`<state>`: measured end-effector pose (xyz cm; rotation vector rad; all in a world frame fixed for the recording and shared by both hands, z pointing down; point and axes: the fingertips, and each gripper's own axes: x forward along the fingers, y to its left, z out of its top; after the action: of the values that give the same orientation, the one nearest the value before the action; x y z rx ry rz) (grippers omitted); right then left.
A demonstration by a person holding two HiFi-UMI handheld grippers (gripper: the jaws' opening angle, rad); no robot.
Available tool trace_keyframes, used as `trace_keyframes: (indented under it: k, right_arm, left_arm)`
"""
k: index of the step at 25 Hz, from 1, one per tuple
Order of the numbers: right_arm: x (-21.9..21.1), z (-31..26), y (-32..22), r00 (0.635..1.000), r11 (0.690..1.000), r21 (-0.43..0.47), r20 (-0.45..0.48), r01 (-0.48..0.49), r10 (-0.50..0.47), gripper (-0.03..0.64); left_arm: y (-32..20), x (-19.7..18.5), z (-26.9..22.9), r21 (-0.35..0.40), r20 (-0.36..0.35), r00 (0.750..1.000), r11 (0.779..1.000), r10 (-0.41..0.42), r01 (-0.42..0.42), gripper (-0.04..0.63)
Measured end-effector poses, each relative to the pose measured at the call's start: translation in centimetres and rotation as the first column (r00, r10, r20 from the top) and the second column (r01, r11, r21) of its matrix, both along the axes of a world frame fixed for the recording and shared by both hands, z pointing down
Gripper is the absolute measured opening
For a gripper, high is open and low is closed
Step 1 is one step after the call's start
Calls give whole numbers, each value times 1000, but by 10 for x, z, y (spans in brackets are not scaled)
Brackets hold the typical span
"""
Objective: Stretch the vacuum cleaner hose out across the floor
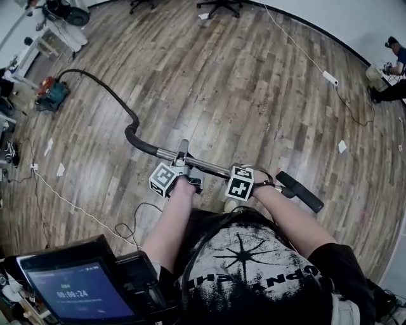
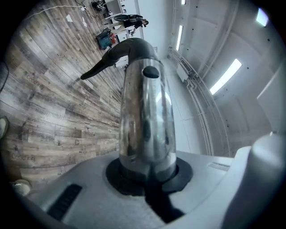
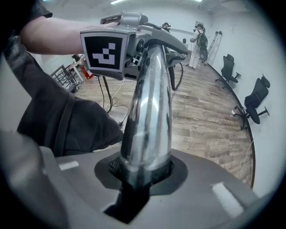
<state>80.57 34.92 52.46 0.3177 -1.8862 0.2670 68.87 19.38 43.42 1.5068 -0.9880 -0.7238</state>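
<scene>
I hold the vacuum's chrome wand (image 1: 212, 168) level in front of the person's body with both grippers. My left gripper (image 1: 183, 162) is shut on the wand near its hose end, and my right gripper (image 1: 246, 174) is shut on it further right. Beyond the right gripper a black end piece (image 1: 303, 192) sticks out. The black hose (image 1: 108, 89) curves from the wand's left end across the wooden floor to the vacuum cleaner (image 1: 51, 94) at the far left. The left gripper view has the tube (image 2: 145, 120) in the jaws (image 2: 147, 172). In the right gripper view the tube (image 3: 147, 120) stands in the jaws (image 3: 143, 167).
A white cable (image 1: 76, 206) trails over the floor at the left, and a power strip (image 1: 330, 78) with its cord lies at the upper right. Office chairs (image 1: 219, 6) stand at the far edge. A person (image 1: 394, 70) sits at the right wall. A tablet (image 1: 76, 289) shows at bottom left.
</scene>
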Motion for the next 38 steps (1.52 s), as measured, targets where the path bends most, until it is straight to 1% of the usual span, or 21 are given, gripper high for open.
trace_keyframes:
  k: [8, 14, 17, 20, 25, 29, 32, 34, 35, 38]
  right_arm:
    - [33, 4, -11, 999, 997, 79, -48, 26, -22, 112]
    - [33, 14, -37, 998, 998, 58, -52, 38, -35, 118]
    - [28, 19, -57, 1000, 999, 34, -28, -6, 7, 106]
    - [26, 20, -77, 998, 998, 6, -7, -68, 68, 86]
    - [34, 30, -111, 995, 996, -27, -50, -89, 88, 84]
    - [47, 37, -123, 992, 993, -37, -66, -109, 107, 81]
    - [59, 41, -123, 990, 989, -62, -46, -136, 133, 81]
    - [75, 45, -121, 988, 985, -83, -38, -152, 149, 81]
    - [85, 48, -119, 987, 983, -94, -37, -159, 156, 81]
    - [123, 59, -119, 985, 979, -113, -43, -168, 164, 81]
  left_arm:
    - [-5, 30, 9, -34, 22, 1000, 999, -12, 13, 38]
    - [-31, 40, 18, -50, 48, 999, 999, 5, -3, 38]
    - [-53, 42, 26, -63, 52, 998, 998, 25, -22, 38]
    - [-77, 44, 31, -76, 35, 998, 996, 52, -49, 38]
    - [-114, 54, 47, -72, -15, 994, 992, 104, -105, 41]
    - [-127, 71, 57, -69, -50, 988, 987, 144, -147, 46]
    - [-131, 94, 54, -35, -78, 976, 978, 203, -206, 54]
    - [-128, 111, 61, -36, -33, 965, 965, 259, -260, 71]
    - [-124, 120, 66, -40, -14, 959, 958, 284, -284, 93]
    - [-109, 148, 76, -52, 7, 937, 936, 349, -349, 154]
